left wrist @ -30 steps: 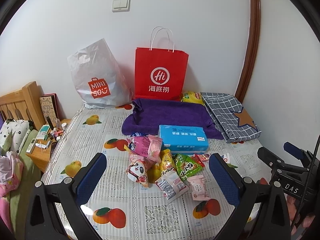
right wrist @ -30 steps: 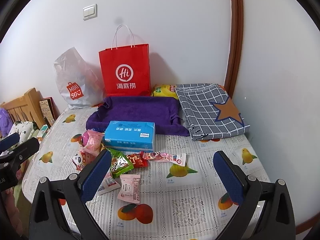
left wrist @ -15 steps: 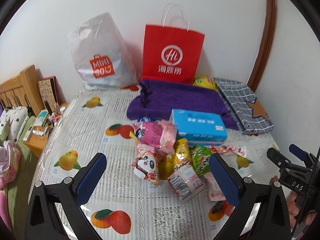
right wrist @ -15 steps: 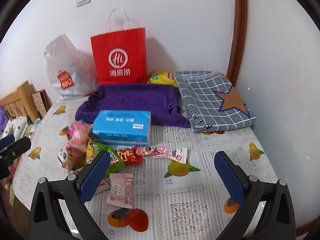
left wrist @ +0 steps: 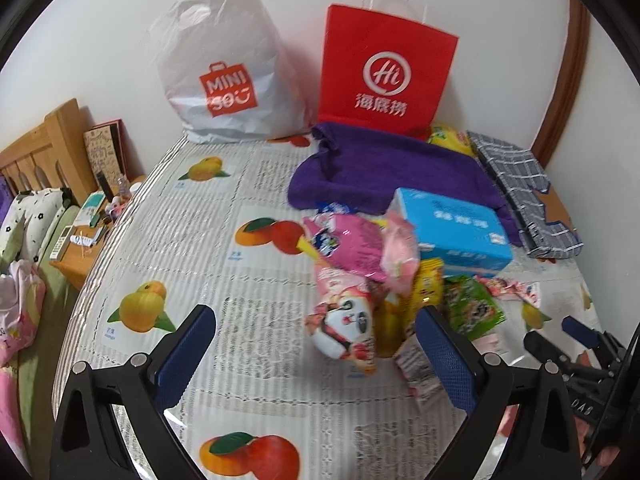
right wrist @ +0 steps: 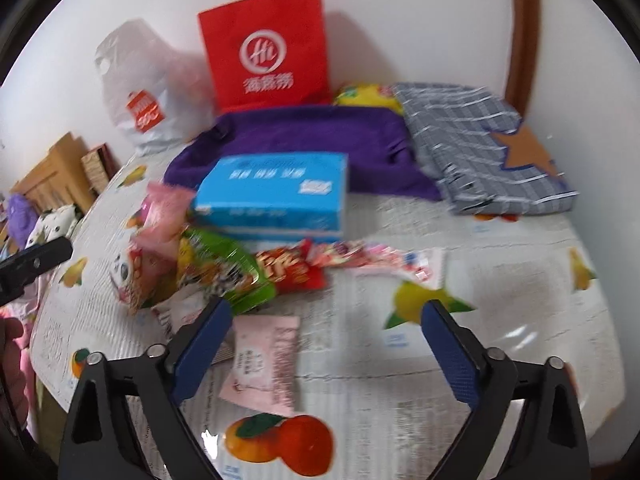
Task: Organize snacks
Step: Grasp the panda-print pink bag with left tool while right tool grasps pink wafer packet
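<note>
The white plastic bag (left wrist: 224, 68) reads "MINISO"; the red paper bag (left wrist: 386, 68) carries an "Hi" logo. Both stand well beyond the fingers. The snack packets (left wrist: 360, 276) lie heaped on the tabletop (left wrist: 248, 320) ahead of the left gripper (left wrist: 316, 356), fingers spread, empty. The right gripper (right wrist: 326, 354) has just been closing, still wide apart, a pink packet (right wrist: 266, 364) lying between its fingers, untouched.

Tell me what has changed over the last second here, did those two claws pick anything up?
No. Both claws came down closer to the snack pile. The left claw is open and empty; the right claw is also empty, its jaws having just closed a little, with the pink packet lying on the table between them, ungripped. The blue box, bags and cloths lie as before.
</note>
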{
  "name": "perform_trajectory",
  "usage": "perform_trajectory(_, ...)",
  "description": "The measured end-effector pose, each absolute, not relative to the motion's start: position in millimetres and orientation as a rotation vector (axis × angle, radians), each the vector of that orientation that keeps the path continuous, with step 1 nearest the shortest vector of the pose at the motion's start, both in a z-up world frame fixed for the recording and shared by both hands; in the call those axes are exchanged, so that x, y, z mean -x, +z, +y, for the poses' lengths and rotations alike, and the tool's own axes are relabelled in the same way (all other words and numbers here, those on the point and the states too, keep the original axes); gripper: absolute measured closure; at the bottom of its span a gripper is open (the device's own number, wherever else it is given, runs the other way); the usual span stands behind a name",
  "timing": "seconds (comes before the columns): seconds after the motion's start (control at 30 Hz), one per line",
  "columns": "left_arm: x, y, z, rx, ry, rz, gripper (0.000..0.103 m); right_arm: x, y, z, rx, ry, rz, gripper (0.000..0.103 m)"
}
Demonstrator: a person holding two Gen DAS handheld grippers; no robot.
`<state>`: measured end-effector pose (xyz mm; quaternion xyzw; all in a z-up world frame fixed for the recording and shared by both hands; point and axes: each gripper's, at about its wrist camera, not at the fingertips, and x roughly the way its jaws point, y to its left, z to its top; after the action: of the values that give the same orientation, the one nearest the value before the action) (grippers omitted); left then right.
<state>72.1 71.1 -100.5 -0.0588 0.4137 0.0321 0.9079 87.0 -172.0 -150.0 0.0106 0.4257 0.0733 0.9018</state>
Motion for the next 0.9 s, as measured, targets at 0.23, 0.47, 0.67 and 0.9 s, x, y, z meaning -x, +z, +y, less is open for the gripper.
perform_trajectory(0.23, -80.7, -124.5, 80.7, 0.133, 0.072, 0.897, 0.003, -94.9, -189.3, -154.6, -0.044, 0.206, 1.004, 0.039)
perform_trajectory(0.47, -87.9, -145.5, 75.0, 0.137, 0.023, 0.921, 0.003, -93.0, -203.4, -139.8, -0.029, 0.274, 1.014, 0.039)
perform_trajectory(0.67, -102.8, -158.3, 68.8, 0.116, 0.015, 0.949, 0.003, -86.3, -203.1, -135.7, 0.035, 0.289, 0.99, 0.064)
perform_trajectory(0.9, -131.5, -172.7, 58.5, 0.062, 0.015, 0.989, 0.007, -99.0, -201.4, -174.5, 0.011, 0.207, 0.973, 0.07)
